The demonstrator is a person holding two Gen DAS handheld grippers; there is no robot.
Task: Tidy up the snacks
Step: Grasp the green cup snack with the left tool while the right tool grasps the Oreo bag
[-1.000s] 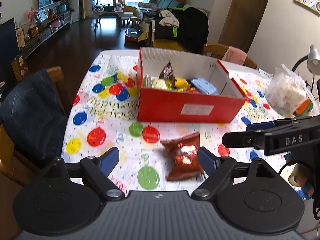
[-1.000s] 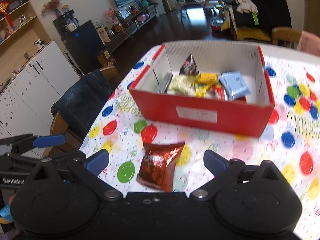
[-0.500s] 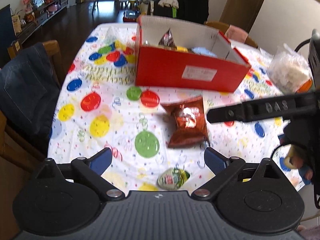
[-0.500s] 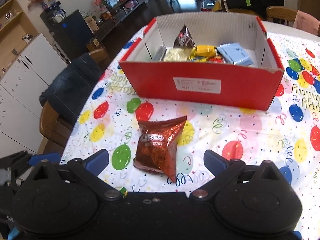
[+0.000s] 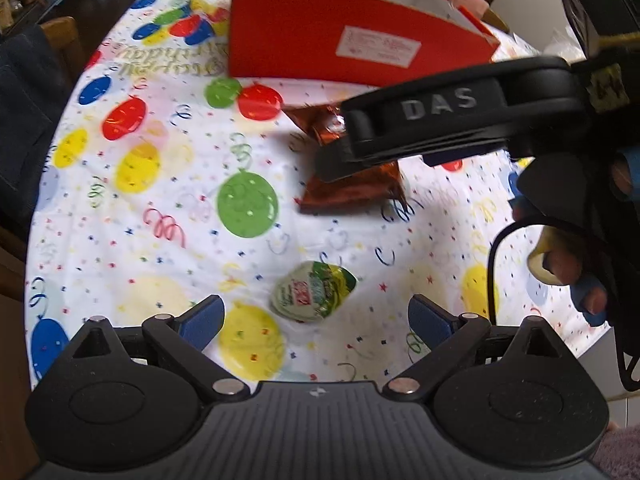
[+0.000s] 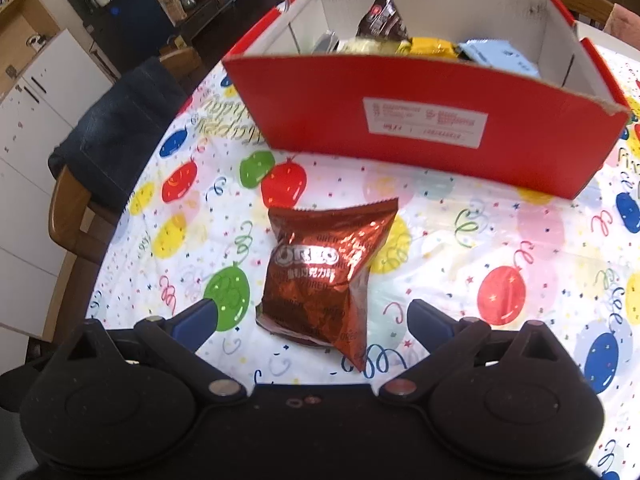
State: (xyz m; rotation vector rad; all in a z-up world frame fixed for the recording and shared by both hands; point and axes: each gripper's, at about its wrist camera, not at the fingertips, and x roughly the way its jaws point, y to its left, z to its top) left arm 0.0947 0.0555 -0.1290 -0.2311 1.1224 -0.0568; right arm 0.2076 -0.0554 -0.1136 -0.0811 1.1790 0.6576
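A red-brown foil Oreo packet (image 6: pixel 324 276) lies on the balloon tablecloth in front of the red box (image 6: pixel 424 120), which holds several snacks. My right gripper (image 6: pixel 312 316) is open, with the packet's near end between its fingers. In the left wrist view the right gripper's black arm crosses over the packet (image 5: pixel 356 188). A small round green-lidded snack cup (image 5: pixel 314 292) lies just ahead of my open, empty left gripper (image 5: pixel 316 320), roughly between its fingertips. The red box (image 5: pixel 320 44) stands behind.
A wooden chair with a dark jacket (image 6: pixel 116 120) stands at the table's left edge. White cabinets (image 6: pixel 32 92) stand further left. The table edge (image 5: pixel 576 344) runs close at the right of the left wrist view.
Both grippers moved down and closer to the table. The right one came over the Oreo packet. The left one drew back, and the green-lidded cup came into its view.
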